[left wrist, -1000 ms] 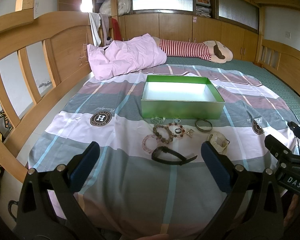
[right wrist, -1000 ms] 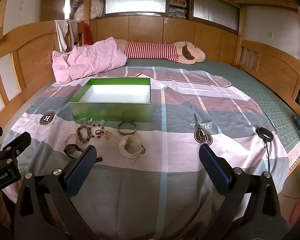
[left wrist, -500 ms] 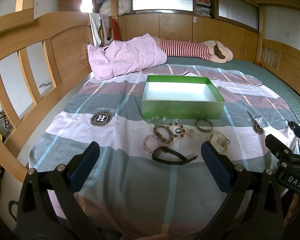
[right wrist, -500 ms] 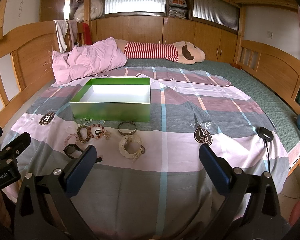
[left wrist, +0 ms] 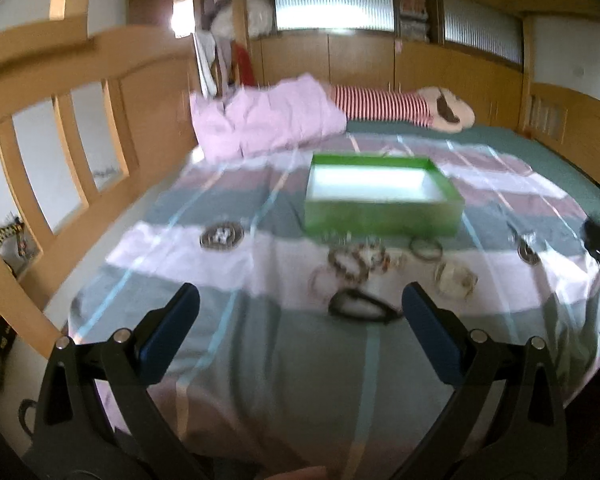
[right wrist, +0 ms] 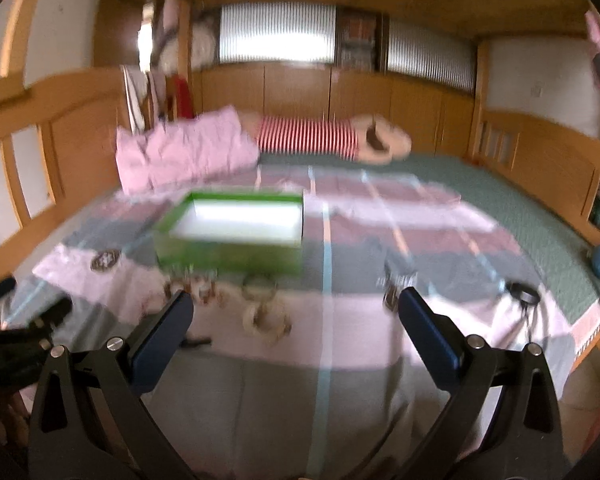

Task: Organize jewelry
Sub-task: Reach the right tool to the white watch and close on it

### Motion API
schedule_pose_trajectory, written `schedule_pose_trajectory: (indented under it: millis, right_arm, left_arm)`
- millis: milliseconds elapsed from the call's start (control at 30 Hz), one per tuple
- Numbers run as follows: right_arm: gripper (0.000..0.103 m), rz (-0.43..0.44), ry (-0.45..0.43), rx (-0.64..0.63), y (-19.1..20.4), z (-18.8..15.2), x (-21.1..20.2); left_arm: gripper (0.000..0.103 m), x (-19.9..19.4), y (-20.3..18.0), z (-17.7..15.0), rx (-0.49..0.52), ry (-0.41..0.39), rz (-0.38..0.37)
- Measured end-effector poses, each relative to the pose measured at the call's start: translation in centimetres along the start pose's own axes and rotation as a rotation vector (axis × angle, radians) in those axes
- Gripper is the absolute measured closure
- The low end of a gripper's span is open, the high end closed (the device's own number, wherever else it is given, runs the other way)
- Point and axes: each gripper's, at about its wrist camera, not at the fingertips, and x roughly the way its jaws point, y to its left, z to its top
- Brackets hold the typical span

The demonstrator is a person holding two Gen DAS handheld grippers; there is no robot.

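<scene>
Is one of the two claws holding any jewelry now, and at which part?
Nothing is held. The left claw and the right claw are both open and empty above the bedspread.

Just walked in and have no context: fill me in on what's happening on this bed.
A person holds a two-finger gripper in each hand over a bed, set to tidy jewelry. The left gripper and right gripper are both open and empty. An open green box sits on the striped blanket, nothing visible inside. The bracelets and a black watch lie loose on the blanket just in front of the box. Both views are blurred, so finer detail is unclear.
</scene>
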Motion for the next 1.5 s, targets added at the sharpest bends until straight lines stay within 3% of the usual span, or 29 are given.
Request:
schedule_pose_trajectory:
  millis: [67, 167, 233, 300, 333, 400, 467, 567, 667, 800, 867, 967, 1100, 1167, 1233, 1300, 1400, 1467, 1500]
  right_arm:
    - [0.002, -0.012, -0.126, -0.019, -0.1, 0.2, -1.6]
    - [0.002, -0.032, -0.357, -0.077, -0.3, -0.3, -4.4]
    - [0.002, -0.028, -0.439, -0.119, -0.3, -0.8, -4.9]
    - [0.002, -0.041, -0.360, -0.151, -0.1, -0.8, -3.6]
    - [0.003, -0.038, -0.246, -0.177, 0.2, -0.9, -2.0]
    - [0.003, 0.016, -0.054, -0.160, -0.2, -1.3, 0.9]
    - [0.002, 0.077, 0.035, -0.075, -1.3, -1.4, 2.6]
    - [0.002, 0.109, 0.106, 0.012, -2.8, -0.5, 4.6]
    - [0.002, 0.127, 0.130, 0.002, -3.2, 1.6, 6.5]
    - [0.002, 0.151, 0.136, -0.091, -2.2, 5.9, 8.9]
    - [0.002, 0.192, 0.177, -0.080, -2.0, 6.8, 11.3]
    - [0.002, 0.242, 0.277, -0.015, -2.1, 4.6, 14.3]
    - [0.002, 0.282, 0.465, -0.004, -0.8, -2.1, 17.3]
    - [0.003, 0.307, 0.447, -0.041, 0.2, -2.8, 17.2]
    - [0.003, 0.300, 0.412, -0.085, 1.0, -3.3, 17.2]
    - [0.007, 0.329, 0.452, -0.065, 1.4, -3.7, 18.1]
    - [0.026, 0.357, 0.494, -0.054, 2.1, -3.9, 19.3]
    - [0.044, 0.362, 0.519, -0.054, 2.1, -4.2, 20.0]
    - [0.046, 0.368, 0.546, -0.044, 2.1, -4.3, 20.5]
  left_arm:
    - [0.003, 0.2, 1.6, -0.1, -0.058, 0.038, -0.044]
    - [0.004, -0.1, 2.8, -0.1, -0.059, 0.074, -0.023]
    - [0.004, -1.0, 3.3, -0.1, -0.029, 0.023, 0.006]
    - [0.004, -1.7, 3.6, -0.3, -0.023, -0.014, 0.007]
    - [0.004, -1.8, 3.6, -0.5, -0.018, -0.016, -0.010]
    - [0.004, -1.2, 3.1, -0.8, 0.000, 0.024, -0.061]
    - [0.004, -0.3, 2.7, -1.1, 0.003, 0.071, -0.115]
    - [0.004, 0.4, 2.2, -0.5, -0.007, 0.080, -0.164]
    - [0.004, 1.1, 1.8, 1.5, -0.026, 0.066, -0.195]
    - [0.004, 2.7, -1.3, 6.6, 0.152, 0.010, -0.151]
    - [0.004, 4.1, -3.0, 8.7, 0.206, 0.001, -0.170]
    - [0.004, 7.0, -4.2, 9.6, 0.199, 0.066, -0.228]
    - [0.004, 10.5, -3.1, 6.0, 0.134, 0.142, -0.165]
    - [0.004, 12.0, -3.2, 4.5, 0.131, 0.211, -0.131]
    - [0.004, 12.0, -3.6, 4.1, 0.156, 0.192, -0.143]
    - [0.004, 12.3, -3.6, 4.0, 0.170, 0.179, -0.106]
    - [0.004, 13.4, -3.4, 4.1, 0.140, 0.222, -0.140]
    - [0.004, 13.8, -3.3, 4.3, 0.149, 0.222, -0.124]
    - [0.004, 14.0, -3.0, 4.4, 0.146, 0.218, -0.112]
